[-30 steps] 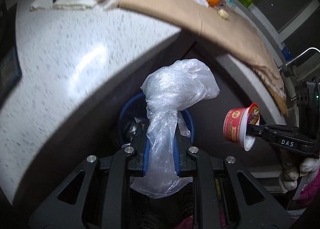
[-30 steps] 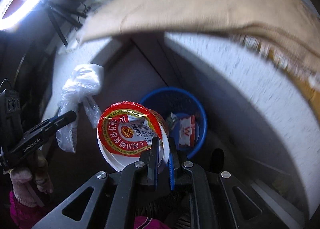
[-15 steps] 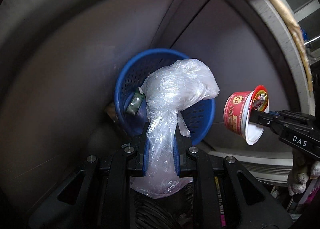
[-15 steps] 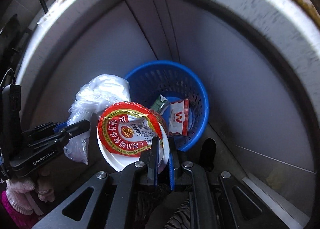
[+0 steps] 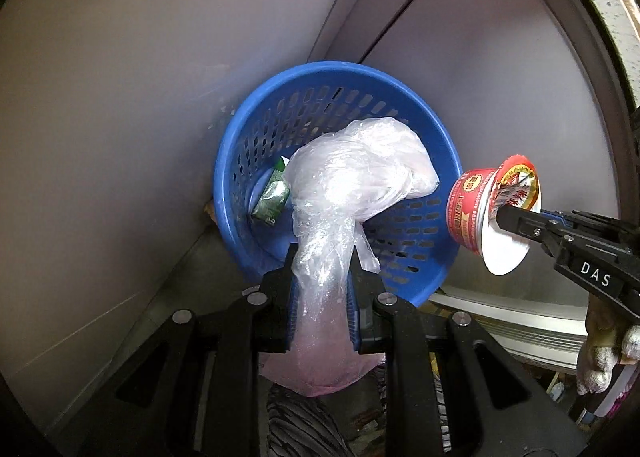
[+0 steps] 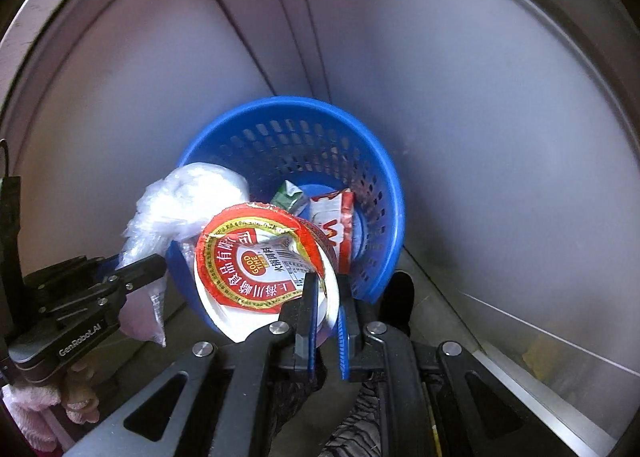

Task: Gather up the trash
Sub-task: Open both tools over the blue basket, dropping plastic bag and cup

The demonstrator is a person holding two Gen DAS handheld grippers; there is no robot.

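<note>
My left gripper (image 5: 322,257) is shut on the neck of a crumpled clear plastic bag (image 5: 360,177), whose bulge hangs over the mouth of a blue perforated waste basket (image 5: 320,75). My right gripper (image 6: 326,285) is shut on the rim of a red-and-white instant-food cup (image 6: 256,257) with its foil lid partly peeled; the cup hangs above the basket's near rim (image 6: 280,103). From the left wrist view the cup (image 5: 472,213) is just right of the basket. Inside the basket lie a green packet (image 5: 272,197) and a red-and-white wrapper (image 6: 336,229).
The basket stands on the floor in a corner between grey cabinet panels (image 5: 120,97), under a speckled counter edge (image 5: 616,17). A gloved hand (image 5: 604,361) holds the right tool. A silver ledge (image 6: 540,357) runs along the floor at right.
Both grippers have sunk from counter height down to just above the basket, still holding the bag and the cup. The counter top and cardboard have left the views; the basket looks much larger.
</note>
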